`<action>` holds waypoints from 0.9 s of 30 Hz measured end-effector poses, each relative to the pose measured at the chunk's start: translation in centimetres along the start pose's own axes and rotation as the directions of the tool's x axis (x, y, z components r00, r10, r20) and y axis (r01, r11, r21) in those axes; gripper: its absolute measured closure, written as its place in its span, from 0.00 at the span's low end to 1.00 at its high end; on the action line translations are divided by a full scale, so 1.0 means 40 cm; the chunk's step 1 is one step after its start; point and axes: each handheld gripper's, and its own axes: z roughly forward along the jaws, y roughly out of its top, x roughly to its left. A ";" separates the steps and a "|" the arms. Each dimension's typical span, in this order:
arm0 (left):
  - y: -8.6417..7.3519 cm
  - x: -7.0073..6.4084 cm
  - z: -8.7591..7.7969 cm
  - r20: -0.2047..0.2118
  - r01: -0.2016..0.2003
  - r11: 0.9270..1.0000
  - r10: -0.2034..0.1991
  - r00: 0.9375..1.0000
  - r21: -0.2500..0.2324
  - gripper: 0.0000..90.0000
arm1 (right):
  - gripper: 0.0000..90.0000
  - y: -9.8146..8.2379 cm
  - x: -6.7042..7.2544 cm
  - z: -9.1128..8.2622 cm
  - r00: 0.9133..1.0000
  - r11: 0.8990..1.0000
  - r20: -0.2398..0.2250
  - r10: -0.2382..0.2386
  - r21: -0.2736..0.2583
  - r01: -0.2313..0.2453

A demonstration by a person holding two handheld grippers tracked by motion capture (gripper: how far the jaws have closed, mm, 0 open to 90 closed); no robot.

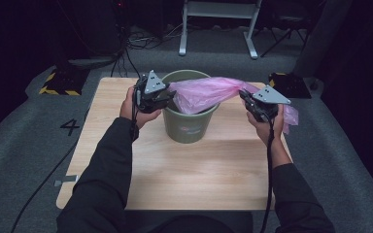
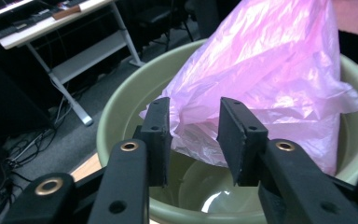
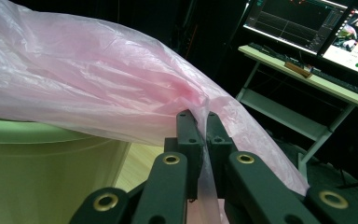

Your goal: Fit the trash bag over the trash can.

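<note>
One pink bag (image 1: 205, 92) stretches sideways from bucket (image 1: 189, 127) to clamped right gripper (image 1: 250, 104); left gripper (image 1: 171, 99) apart

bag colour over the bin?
Translucent pink bag, clearest in the left gripper view.

A black "4" (image 1: 70, 127) marks the grey floor mat; the bucket's label (image 1: 190, 129) seems too blurred to read.
</note>
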 end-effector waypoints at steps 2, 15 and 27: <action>-0.001 0.006 0.007 0.014 0.008 1.000 -0.008 1.000 0.009 0.78 | 0.98 0.000 -0.001 0.000 1.000 1.000 -0.005 0.001 -0.002 -0.001; 0.004 0.019 0.053 0.094 -0.064 0.992 0.054 0.994 0.106 0.91 | 0.98 0.012 0.004 -0.005 0.999 1.000 -0.033 -0.026 -0.009 0.025; 0.030 -0.021 0.068 0.133 -0.112 0.985 0.095 0.986 0.128 0.74 | 0.98 0.042 0.049 -0.013 0.993 0.995 -0.064 -0.101 -0.032 0.099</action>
